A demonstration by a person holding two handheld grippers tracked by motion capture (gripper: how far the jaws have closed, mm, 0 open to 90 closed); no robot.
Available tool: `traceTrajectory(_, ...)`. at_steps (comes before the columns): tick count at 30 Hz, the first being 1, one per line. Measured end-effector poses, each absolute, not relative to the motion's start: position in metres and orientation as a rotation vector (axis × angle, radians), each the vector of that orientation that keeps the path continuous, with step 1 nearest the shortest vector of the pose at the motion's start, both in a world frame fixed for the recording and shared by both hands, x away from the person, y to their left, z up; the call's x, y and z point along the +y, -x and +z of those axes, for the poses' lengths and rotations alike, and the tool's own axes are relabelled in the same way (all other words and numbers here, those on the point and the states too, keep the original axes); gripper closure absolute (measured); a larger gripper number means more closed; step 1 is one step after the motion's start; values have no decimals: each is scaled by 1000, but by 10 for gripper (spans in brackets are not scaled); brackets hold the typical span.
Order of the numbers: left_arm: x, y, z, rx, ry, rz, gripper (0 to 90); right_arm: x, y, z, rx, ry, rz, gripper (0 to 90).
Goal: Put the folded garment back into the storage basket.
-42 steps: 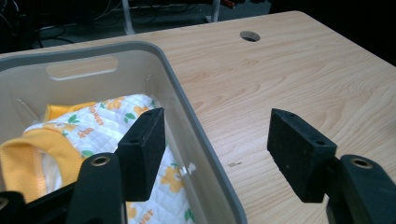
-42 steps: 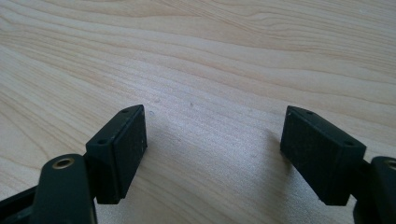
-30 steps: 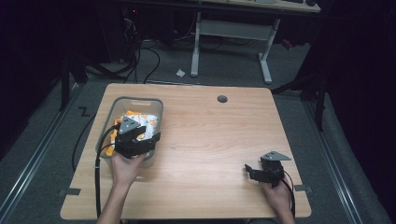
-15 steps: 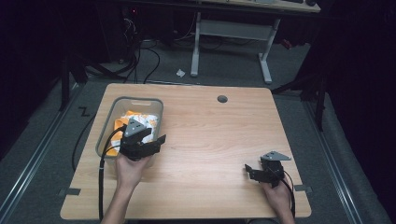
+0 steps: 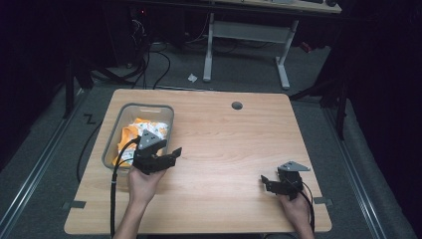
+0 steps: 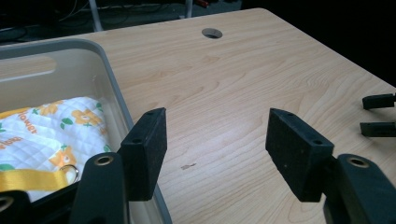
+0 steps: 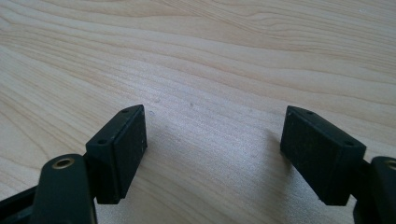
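My left gripper (image 5: 166, 155) is hanging over the near right corner of the grey plastic bin (image 5: 115, 137), its two black jaws parted with nothing between them, one pad riding above the bin's rim and the other out over bare wood. I'm keeping it released like this, I'd say, so it's ready to dip in for a grab. Just to its left in the left gripper view, the white quilted cloth with orange flowers and a yellow strap (image 6: 51, 135) is lying bunched inside the bin, low against the near wall, with a small metal ring (image 6: 70, 171) on the strap right beside my jaw. My right gripper (image 5: 268, 183) is resting low on the light wooden table (image 5: 234, 149) near the front right corner, well apart from the bin, jaws spread and gripping nothing; I'm parking it there so it stays out of the left hand's way. Farther out, the round cable hole (image 5: 237, 105) is sitting near the table's back edge.
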State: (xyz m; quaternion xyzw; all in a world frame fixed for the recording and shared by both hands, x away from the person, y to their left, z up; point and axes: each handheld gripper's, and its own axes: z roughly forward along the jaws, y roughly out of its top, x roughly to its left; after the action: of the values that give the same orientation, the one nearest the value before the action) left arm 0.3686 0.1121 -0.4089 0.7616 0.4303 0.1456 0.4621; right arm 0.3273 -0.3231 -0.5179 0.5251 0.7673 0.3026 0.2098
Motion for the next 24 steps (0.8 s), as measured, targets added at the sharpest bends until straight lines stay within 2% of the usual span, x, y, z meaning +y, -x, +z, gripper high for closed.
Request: traceTrajectory(24, 90, -365, -428, 1020, -1887, 283, 389, -323, -327, -518, 2133, -1462, 841, 231)
